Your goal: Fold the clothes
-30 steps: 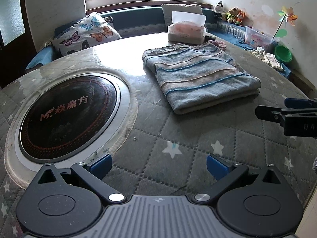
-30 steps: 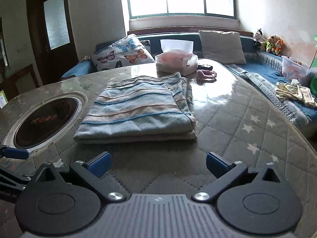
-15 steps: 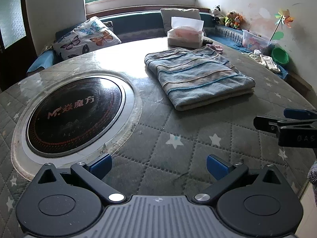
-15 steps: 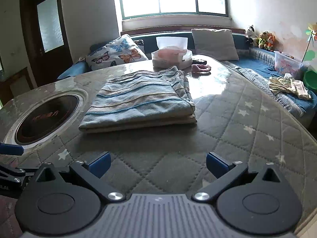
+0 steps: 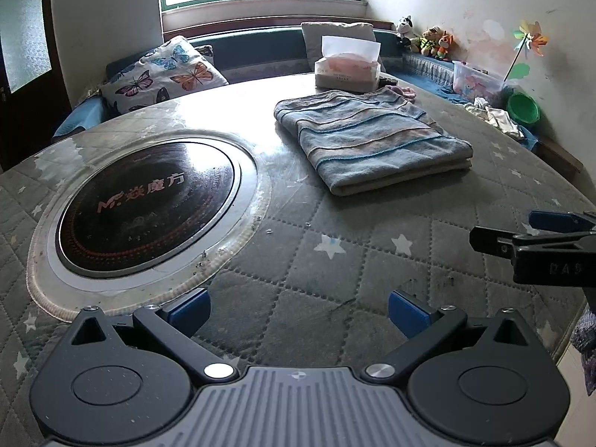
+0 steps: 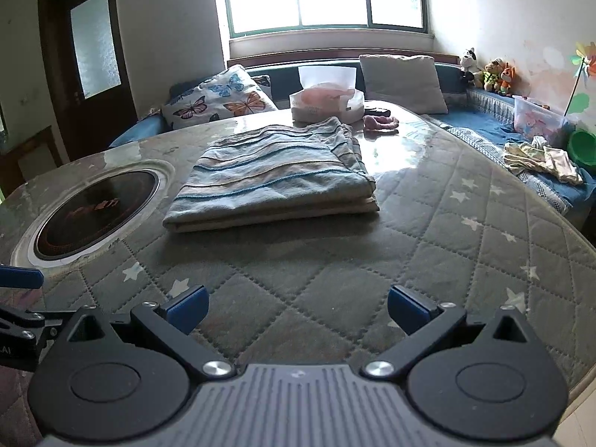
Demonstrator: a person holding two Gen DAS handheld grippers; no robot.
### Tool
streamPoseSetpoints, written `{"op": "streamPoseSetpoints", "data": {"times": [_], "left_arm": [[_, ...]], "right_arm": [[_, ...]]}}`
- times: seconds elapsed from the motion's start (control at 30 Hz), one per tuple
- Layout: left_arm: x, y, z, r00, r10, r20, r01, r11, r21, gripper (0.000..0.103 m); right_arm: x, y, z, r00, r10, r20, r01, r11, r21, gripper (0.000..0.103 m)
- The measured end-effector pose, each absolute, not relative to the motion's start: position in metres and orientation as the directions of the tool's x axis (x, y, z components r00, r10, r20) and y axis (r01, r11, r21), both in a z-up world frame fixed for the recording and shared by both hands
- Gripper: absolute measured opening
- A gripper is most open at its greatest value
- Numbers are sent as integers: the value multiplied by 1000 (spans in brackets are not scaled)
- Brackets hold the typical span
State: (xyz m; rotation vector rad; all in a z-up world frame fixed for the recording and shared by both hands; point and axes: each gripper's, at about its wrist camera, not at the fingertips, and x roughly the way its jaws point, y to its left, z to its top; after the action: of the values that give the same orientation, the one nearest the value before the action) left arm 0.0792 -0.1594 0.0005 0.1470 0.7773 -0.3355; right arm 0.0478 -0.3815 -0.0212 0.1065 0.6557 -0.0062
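Observation:
A blue and beige striped garment (image 5: 368, 141) lies folded in a neat rectangle on the quilted round table (image 5: 335, 260); it also shows in the right wrist view (image 6: 275, 175). My left gripper (image 5: 298, 309) is open and empty, well short of the garment near the table's front edge. My right gripper (image 6: 298, 307) is open and empty, also back from the garment. The right gripper's fingers show at the right edge of the left wrist view (image 5: 536, 246).
A black round hotplate (image 5: 149, 205) is set into the table left of the garment. A tissue box (image 5: 348, 67) and a small pink cloth (image 6: 380, 123) lie behind it. A bench with cushions, toys, loose clothes (image 6: 540, 156) and a green bowl runs along the walls.
Both grippers have drawn back from the folded garment toward the table's front edge and risen a little. The garment has not moved.

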Motion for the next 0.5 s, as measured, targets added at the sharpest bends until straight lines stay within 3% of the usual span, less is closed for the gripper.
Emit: {"op": "streamPoseSetpoints", "data": {"times": [0.5], "left_arm": [[73, -162, 0, 669, -245, -702, 347, 938, 3, 103]], "right_arm": [[41, -379, -19, 797, 24, -603, 31, 996, 81, 103]]}}
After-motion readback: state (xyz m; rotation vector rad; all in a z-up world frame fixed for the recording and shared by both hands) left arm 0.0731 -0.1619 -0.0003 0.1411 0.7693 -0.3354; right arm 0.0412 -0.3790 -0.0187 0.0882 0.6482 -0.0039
